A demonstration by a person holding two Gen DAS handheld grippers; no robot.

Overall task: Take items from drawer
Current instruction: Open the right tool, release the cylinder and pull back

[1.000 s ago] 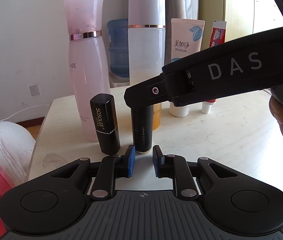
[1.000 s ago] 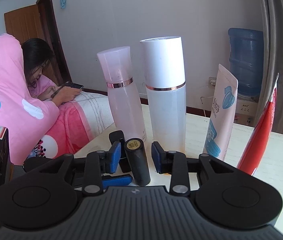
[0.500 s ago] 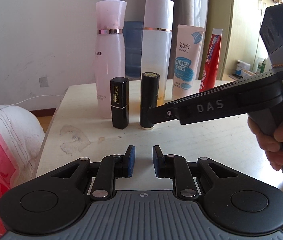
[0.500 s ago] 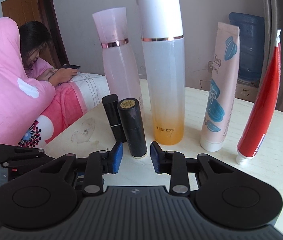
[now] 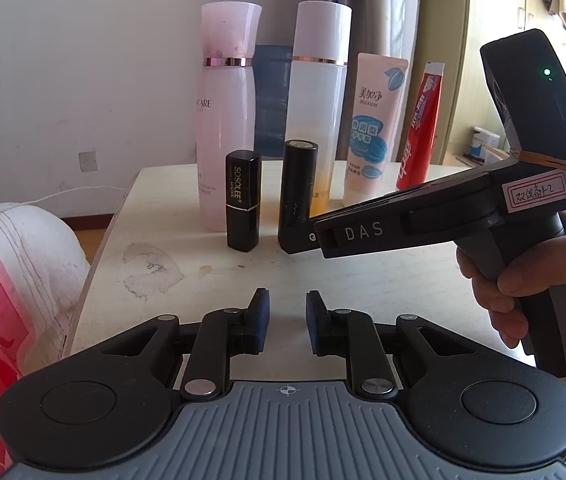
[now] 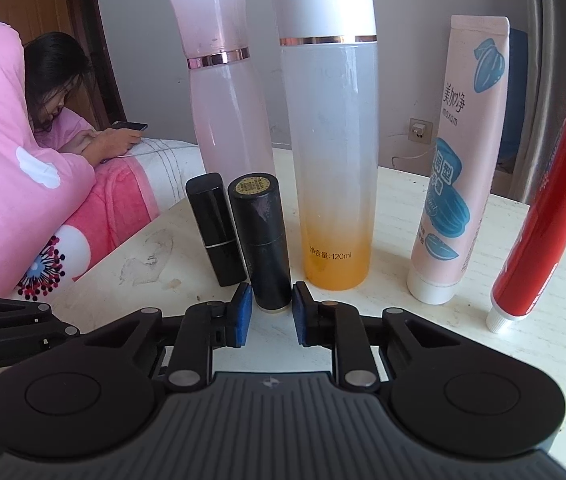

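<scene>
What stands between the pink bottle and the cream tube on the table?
The tall white-capped bottle with orange liquid stands between the pink bottle and cream tube, in both views.

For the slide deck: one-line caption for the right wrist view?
Right gripper at the base of a round black tube standing on the table, amid bottles and tubes.

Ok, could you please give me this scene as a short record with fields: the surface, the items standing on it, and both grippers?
surface: cream-coloured table
back row, standing: frosted pink bottle, white-capped clear bottle with orange bottom, pale pink cream tube, red toothpaste tube
front row, standing: square black lipstick case, round black tube
left gripper: shut, nothing between its pads
right gripper: shut, tips just before the round black tube
drawer: not in view
</scene>
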